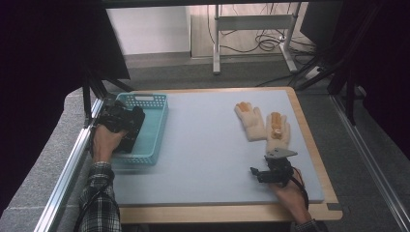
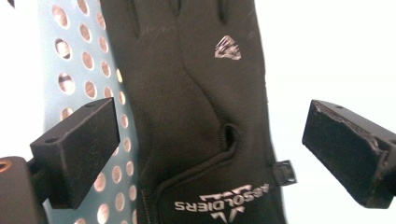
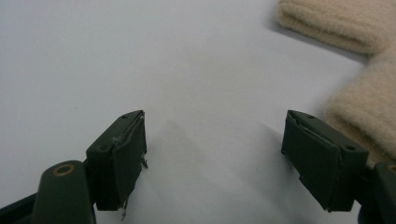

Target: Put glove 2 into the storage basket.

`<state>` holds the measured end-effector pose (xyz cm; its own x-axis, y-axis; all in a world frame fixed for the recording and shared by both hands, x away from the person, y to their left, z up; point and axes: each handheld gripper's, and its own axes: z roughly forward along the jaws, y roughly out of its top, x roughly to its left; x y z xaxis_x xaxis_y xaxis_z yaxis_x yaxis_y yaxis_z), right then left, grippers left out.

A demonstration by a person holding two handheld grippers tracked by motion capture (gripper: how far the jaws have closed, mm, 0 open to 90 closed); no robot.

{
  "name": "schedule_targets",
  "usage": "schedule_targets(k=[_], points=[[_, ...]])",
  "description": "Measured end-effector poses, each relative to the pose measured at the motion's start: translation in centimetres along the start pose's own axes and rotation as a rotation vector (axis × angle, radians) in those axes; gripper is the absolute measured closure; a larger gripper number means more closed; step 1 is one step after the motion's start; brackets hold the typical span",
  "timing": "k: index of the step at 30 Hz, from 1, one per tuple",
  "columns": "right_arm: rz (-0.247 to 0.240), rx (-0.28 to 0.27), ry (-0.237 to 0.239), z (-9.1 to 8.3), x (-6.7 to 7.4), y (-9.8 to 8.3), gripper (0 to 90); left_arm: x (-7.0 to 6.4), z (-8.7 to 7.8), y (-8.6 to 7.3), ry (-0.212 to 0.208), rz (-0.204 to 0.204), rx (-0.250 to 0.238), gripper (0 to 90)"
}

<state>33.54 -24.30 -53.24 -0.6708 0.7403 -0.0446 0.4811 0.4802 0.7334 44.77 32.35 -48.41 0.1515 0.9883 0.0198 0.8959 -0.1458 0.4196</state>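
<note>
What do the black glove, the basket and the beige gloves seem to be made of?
Black glove: smooth matte synthetic fabric, probably, with a printed silver logo.
Basket: turquoise plastic, likely; rigid walls with punched round holes.
Beige gloves: fuzzy knit or fleece, perhaps wool; soft nap.

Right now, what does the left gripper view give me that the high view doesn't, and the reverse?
Left gripper view: white logo lettering on the black fabric glove, with the left gripper jaws open and clear of it. High view: two cream knitted gloves, the right gripper, the grey table mat. Both: the black glove over the perforated teal plastic basket.
</note>
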Motion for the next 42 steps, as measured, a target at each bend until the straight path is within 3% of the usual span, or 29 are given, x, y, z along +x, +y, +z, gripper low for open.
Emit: schedule_targets(k=[3, 5, 10, 19, 24, 31, 39, 42], points=[[0.000, 0.000, 0.000, 0.0, 0.0, 0.0, 21.3, -0.1, -0.8, -0.3, -0.039, 0.008, -0.044, 4.1], [-0.001, 0.000, 0.000, 0.0, 0.0, 0.0, 21.3, -0.5, -1.3, -0.4, -0.061, 0.035, -0.073, 3.4], [-0.001, 0.000, 0.000, 0.0, 0.0, 0.0, 21.4, -1.9, -2.3, -0.5, -0.065, 0.098, -0.121, 2.5], [-0.001, 0.001, 0.000, 0.0, 0.0, 0.0, 21.3, -4.5, -4.6, -0.4, -0.141, 0.169, -0.233, 1.9], [-0.001, 0.001, 0.000, 0.0, 0.0, 0.0, 21.3, -6.8, -5.3, -0.5, -0.192, 0.215, -0.276, 1.3], [0.000, 0.001, 0.000, 0.0, 0.0, 0.0, 21.3, -10.7, -6.1, -1.1, -0.233, 0.313, -0.307, 0.6], [0.000, 0.001, 0.001, 0.0, 0.0, 0.0, 21.4, -15.4, -6.1, -3.7, -0.336, 0.387, -0.370, 0.4], [-0.003, 0.000, 0.000, 0.0, 0.0, 0.0, 21.3, -16.8, -5.7, -4.7, -0.355, 0.410, -0.380, 0.4]])
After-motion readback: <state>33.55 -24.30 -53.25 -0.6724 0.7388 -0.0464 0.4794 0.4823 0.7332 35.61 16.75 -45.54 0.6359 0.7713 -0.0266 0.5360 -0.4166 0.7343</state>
